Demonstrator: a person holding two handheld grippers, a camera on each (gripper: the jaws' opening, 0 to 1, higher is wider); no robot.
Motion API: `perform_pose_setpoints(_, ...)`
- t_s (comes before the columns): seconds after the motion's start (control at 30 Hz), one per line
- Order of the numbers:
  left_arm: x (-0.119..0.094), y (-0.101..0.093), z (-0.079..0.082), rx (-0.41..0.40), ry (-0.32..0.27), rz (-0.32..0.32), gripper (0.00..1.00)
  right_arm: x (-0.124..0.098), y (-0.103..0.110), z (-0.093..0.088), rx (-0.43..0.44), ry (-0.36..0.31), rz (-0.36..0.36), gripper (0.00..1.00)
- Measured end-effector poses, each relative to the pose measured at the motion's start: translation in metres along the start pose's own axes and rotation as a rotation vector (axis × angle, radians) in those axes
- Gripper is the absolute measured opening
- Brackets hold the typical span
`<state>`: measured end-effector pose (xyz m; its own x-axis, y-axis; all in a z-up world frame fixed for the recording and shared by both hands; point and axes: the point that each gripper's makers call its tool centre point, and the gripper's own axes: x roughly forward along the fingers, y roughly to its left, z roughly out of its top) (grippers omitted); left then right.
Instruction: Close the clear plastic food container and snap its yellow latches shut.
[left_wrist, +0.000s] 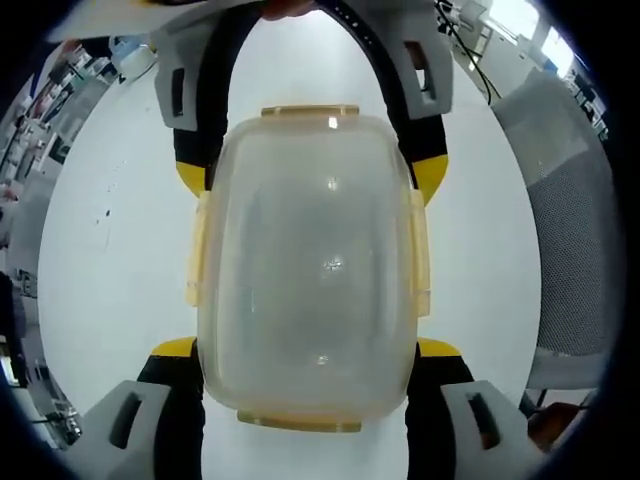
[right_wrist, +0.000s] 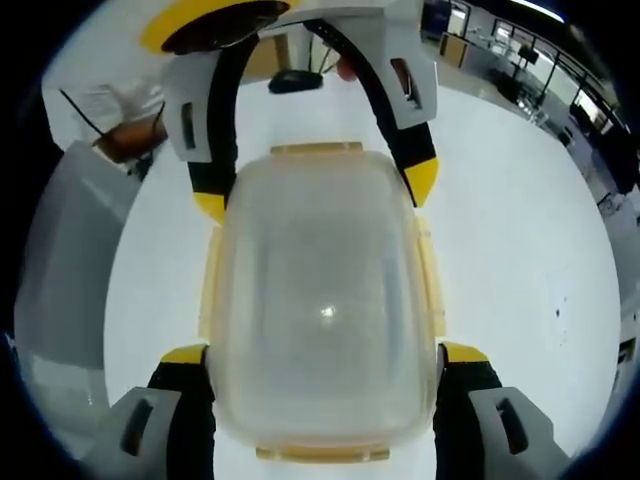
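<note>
The container (left_wrist: 308, 270) is seen in the left gripper view lying on a white table (left_wrist: 100, 250), lid on, between the jaws of the left gripper (left_wrist: 305, 352), which rise at the bottom and are spread wide about its near end. The yellow tips sit just beside the corners; whether they press on the plastic cannot be told. From the top of the same view the right gripper (left_wrist: 312, 180) comes in, its jaws likewise wide and set astride the far end. Yellow latches are seen along all four sides — the left latch (left_wrist: 196, 250), the right latch (left_wrist: 420, 250), the far one (left_wrist: 310, 111) and the near one (left_wrist: 300, 423). They appear to lie close against the walls, but whether any has been snapped home cannot be judged.

The step in hand is taken to be the seating of the lid, with the container steadied at both ends. The next move calls for one jaw tip to be brought onto a latch and pressed down while the other gripper braces the container against sliding.

A grey chair back (left_wrist: 560, 250) is seen at the right, beyond the table edge, well apart.

In the right gripper view the container (right_wrist: 320, 300) is seen from the opposite end, framed in the same manner.
</note>
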<state>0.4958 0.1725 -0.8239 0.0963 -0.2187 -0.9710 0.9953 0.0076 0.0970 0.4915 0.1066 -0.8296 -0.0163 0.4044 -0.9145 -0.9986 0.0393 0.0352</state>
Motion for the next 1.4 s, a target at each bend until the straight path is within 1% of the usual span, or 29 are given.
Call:
perform_pose_setpoints(0.6,-0.001,0.003,0.000,0.008,0.008,0.000,0.84,-0.001,-0.002,0.000,0.001,0.000,-0.001,0.92)
perform_pose_setpoints(0.73,-0.001,0.004,0.001,0.020,0.008,-0.011,0.85,-0.002,-0.002,0.000,0.000,-0.014,0.006,0.93)
perform_pose_setpoints(0.77,-0.001,0.004,0.000,0.034,0.017,-0.013,0.86,-0.004,-0.001,0.001,0.011,-0.025,0.011,0.93)
perform_pose_setpoints(0.8,-0.002,0.004,0.000,0.036,0.021,-0.015,0.93,-0.005,-0.001,0.002,0.010,-0.035,0.008,0.97)
perform_pose_setpoints(0.83,0.000,0.002,0.004,0.009,-0.001,-0.013,0.98,-0.005,-0.004,0.006,0.000,-0.059,-0.013,1.00)
perform_pose_setpoints(0.87,0.000,0.001,0.003,0.013,0.011,-0.023,0.99,-0.006,-0.002,0.009,-0.010,-0.069,-0.004,1.00)
perform_pose_setpoints(0.9,0.002,-0.002,0.002,0.002,0.014,-0.040,0.99,-0.007,-0.001,0.013,-0.022,-0.082,-0.010,1.00)
perform_pose_setpoints(0.93,0.004,-0.003,0.002,-0.002,0.020,-0.044,0.99,-0.007,-0.002,0.013,-0.052,-0.072,-0.021,1.00)
perform_pose_setpoints(0.97,0.004,-0.002,0.001,0.018,0.034,-0.031,0.99,-0.005,0.002,0.013,-0.060,-0.068,-0.005,1.00)
perform_pose_setpoints(1.0,0.004,-0.003,0.003,0.027,0.025,-0.032,0.99,-0.004,0.004,0.011,-0.056,-0.055,0.001,1.00)
perform_pose_setpoints(1.03,0.002,-0.001,0.005,0.025,0.013,-0.020,0.99,-0.002,0.004,0.008,-0.059,-0.040,0.002,1.00)
perform_pose_setpoints(1.13,0.002,0.000,0.008,0.009,-0.001,-0.025,0.99,-0.001,0.006,0.007,-0.057,-0.044,0.006,1.00)
perform_pose_setpoints(1.2,0.002,0.000,0.007,0.021,-0.001,-0.023,0.99,-0.003,0.004,0.006,-0.050,-0.052,-0.002,1.00)
perform_pose_setpoints(1.23,0.002,0.002,0.003,0.036,0.010,-0.013,0.99,-0.004,0.006,0.007,-0.032,-0.061,0.010,1.00)
perform_pose_setpoints(1.3,0.002,0.002,0.000,0.030,0.017,-0.011,0.99,-0.006,0.003,0.004,-0.041,-0.058,-0.005,1.00)
perform_pose_setpoints(1.4,0.000,0.003,-0.003,0.024,0.002,-0.003,0.99,-0.009,0.001,0.003,-0.027,-0.069,-0.007,1.00)
